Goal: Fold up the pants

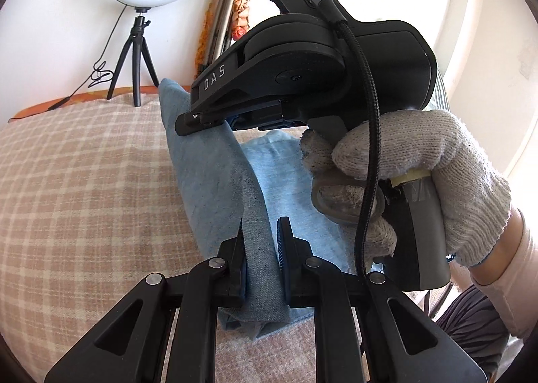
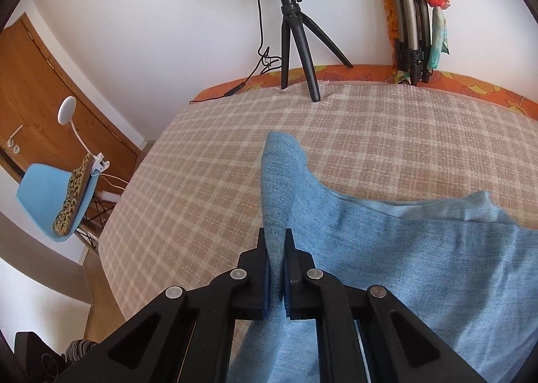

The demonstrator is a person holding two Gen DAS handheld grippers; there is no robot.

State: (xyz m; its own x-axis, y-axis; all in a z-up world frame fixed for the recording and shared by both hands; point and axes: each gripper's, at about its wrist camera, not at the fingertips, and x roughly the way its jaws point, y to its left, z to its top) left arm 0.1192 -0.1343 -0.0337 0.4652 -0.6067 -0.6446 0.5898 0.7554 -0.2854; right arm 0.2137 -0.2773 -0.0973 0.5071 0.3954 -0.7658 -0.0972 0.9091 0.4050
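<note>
While both pinch the light blue denim pants (image 2: 386, 248), right gripper (image 2: 276, 268) and left gripper (image 1: 260, 248) should lift evenly; cloth trails toward 3 o'clock over the beige plaid bed (image 2: 208, 161), probably a leg.

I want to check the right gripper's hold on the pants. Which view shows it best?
The right wrist view: the right gripper is shut on a raised fold of the pants. The left wrist view shows that gripper only side-on, its tip at the cloth.
</note>
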